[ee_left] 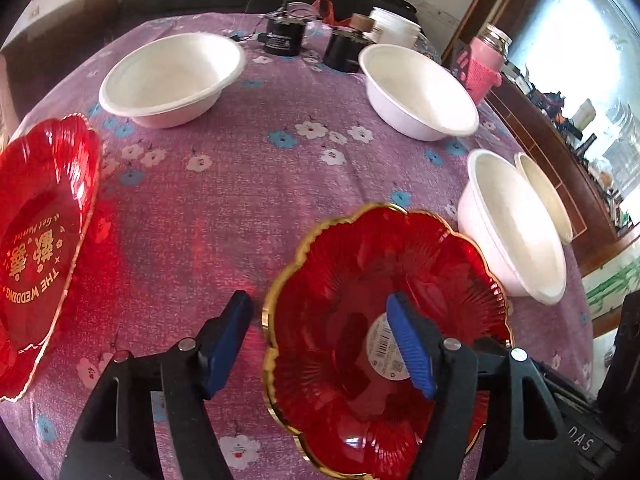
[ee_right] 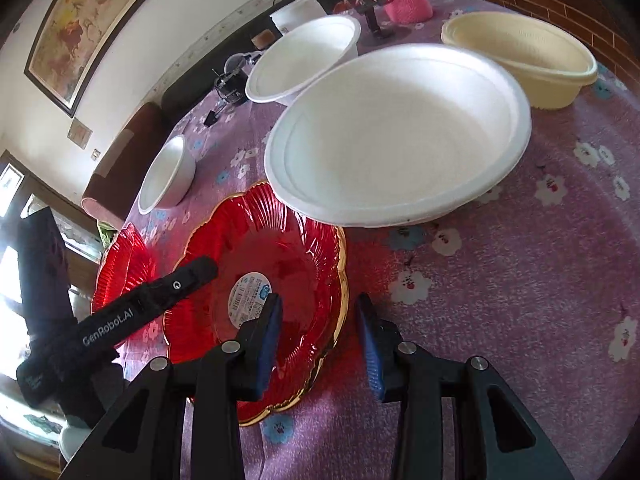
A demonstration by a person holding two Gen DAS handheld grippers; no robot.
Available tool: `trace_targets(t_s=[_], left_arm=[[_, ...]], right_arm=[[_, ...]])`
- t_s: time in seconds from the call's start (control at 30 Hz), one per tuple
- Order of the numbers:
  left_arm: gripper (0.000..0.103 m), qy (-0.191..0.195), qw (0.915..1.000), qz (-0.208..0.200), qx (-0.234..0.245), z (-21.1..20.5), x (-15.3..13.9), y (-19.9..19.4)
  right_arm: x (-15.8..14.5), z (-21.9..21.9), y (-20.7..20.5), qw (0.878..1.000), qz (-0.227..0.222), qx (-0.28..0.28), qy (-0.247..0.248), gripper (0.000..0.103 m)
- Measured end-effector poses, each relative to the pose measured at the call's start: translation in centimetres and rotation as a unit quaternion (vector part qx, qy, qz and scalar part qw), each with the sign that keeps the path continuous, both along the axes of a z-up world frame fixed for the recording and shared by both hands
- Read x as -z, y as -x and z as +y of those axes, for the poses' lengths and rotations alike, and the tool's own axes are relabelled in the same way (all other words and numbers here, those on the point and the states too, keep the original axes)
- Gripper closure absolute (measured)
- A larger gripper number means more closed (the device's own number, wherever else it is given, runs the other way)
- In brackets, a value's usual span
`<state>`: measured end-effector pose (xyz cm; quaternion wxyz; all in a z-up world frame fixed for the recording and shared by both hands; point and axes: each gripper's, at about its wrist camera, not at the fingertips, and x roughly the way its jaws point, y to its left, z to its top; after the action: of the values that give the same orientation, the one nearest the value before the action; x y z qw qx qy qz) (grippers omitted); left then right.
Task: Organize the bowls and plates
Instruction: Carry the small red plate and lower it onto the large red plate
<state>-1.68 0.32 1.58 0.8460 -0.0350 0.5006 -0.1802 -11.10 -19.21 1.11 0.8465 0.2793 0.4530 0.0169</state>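
Left gripper (ee_left: pixel 320 344) and right gripper (ee_right: pixel 318 330) both parted, each straddling red plate (ee_left: pixel 360 280) rim; white bowl (ee_right: pixel 396 136) just behind.

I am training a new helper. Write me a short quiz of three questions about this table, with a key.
1. True or false: the sticker plate lies stacked on the wedding plate.
2. The fingers of the left gripper are: A) shut on the sticker plate; B) open, one on each side of the sticker plate's rim; C) open above a bowl.
3. What colour is the edge of the wedding plate?

Key: 1 false, they lie apart on the cloth; 2 B; 3 gold.
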Motion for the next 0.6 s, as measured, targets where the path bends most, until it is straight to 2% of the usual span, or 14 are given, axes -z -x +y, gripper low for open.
trace_targets(t_s=[0.1,0.17,0.23,0.27,0.33,0.47,0.6], left_arm=[[0.034,-0.015,0.9997,-0.011,0.016,-1.3,0.1,0.6],[0.037,-0.033,0.9992,-0.021,0.011,-1.7,0.2,1.1],[0.057,-0.049,0.9983,-0.031,0.000,-1.5,0.2,1.3],[0.063,-0.053,0.9981,-0.032,-0.006,-1.2,0.2,1.3],[0.079,-0.043,0.9987,-0.023,-0.017,-0.1,0.1,1.1],[0.082,-0.017,0.9988,-0.027,-0.038,1.7,-0.8,1.9],[0.081,-0.006,0.9975,-0.051,-0.049,2.5,-2.3,3.4]], right_arm=[[0.0,0.2,-0.1,1.000,-0.004,-0.001,0.004,0.063],[0.0,0.5,-0.2,1.000,-0.007,-0.006,0.008,0.066],[0.0,0.7,0.0,1.000,-0.009,-0.004,0.019,0.066],[-0.1,0.7,0.1,1.000,-0.010,-0.003,0.021,0.067],[-0.1,0.4,0.4,1.000,-0.016,0.004,0.018,0.071],[-0.8,0.1,1.2,0.999,-0.037,0.001,0.008,0.088],[-2.6,1.3,2.1,0.997,-0.067,-0.007,0.030,0.088]])
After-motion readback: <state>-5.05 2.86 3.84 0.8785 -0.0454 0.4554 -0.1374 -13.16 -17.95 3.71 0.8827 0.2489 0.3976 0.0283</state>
